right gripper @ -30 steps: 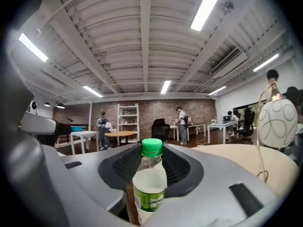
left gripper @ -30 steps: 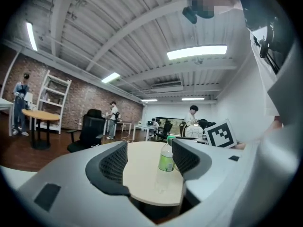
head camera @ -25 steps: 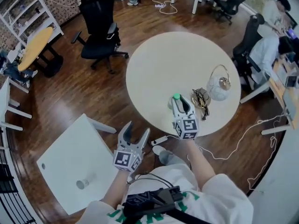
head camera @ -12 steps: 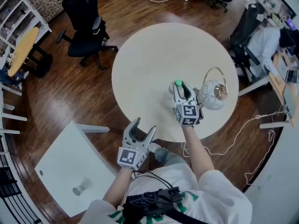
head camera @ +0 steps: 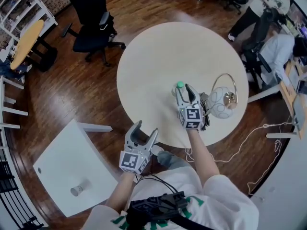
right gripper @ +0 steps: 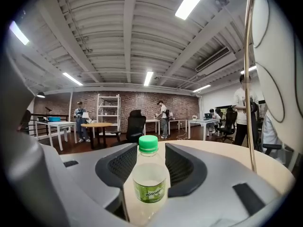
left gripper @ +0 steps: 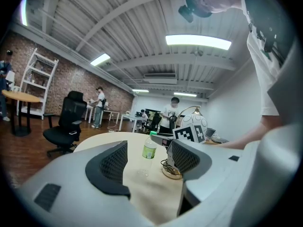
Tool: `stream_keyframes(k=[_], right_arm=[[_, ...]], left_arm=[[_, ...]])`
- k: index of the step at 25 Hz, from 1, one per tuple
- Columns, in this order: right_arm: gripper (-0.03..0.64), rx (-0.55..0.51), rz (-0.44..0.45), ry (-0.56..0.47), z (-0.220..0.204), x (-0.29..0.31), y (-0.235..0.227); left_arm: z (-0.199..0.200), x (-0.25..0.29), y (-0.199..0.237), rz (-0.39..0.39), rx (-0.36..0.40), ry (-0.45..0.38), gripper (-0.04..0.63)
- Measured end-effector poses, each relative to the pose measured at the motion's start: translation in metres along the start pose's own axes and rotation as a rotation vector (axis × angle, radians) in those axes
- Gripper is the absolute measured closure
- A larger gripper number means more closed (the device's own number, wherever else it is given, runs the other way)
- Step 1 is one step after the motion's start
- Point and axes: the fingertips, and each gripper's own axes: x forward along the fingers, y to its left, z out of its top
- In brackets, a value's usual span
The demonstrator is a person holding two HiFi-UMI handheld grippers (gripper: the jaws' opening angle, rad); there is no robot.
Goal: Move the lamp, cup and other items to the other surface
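Bottle (right gripper: 149,183) stands untouched between right gripper (head camera: 183,91) jaws that have just been opening; left gripper (head camera: 146,128) jaws gape empty

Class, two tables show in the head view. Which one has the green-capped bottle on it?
The round cream table, which also carries the globe lamp. The bottle stands near its front edge. The square white table holds a small cup, no bottle.

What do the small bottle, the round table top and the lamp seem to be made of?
Bottle: probably clear glossy plastic; one sees through it, and the cap and label are green.
Table top: smooth matt cream, perhaps laminate or painted board; no grain shows.
Lamp: white globe with thin dark lines, glass or plastic, unclear; its thin arched hoop looks like brass-coloured metal.
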Motion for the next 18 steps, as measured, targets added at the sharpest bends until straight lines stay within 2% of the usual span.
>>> stream_keyframes(k=[2,5,12,18], right_arm=[[0.380,0.009,-0.007,-0.002,0.000,-0.003,0.000],[0.379,0.025,-0.011,0.002,-0.003,-0.012,0.001],[0.380,0.048,0.002,-0.010,-0.003,-0.061,0.031],[0.380,0.057,0.133,-0.040,0.020,-0.096,0.101]], left_arm=[[0.004,-0.003,-0.001,0.013,-0.015,-0.007,0.305],[-0.002,-0.010,0.004,0.019,0.009,-0.010,0.305],[0.017,-0.049,0.007,0.061,-0.007,-0.087,0.305],[0.023,-0.105,0.028,0.156,0.006,-0.121,0.305]])
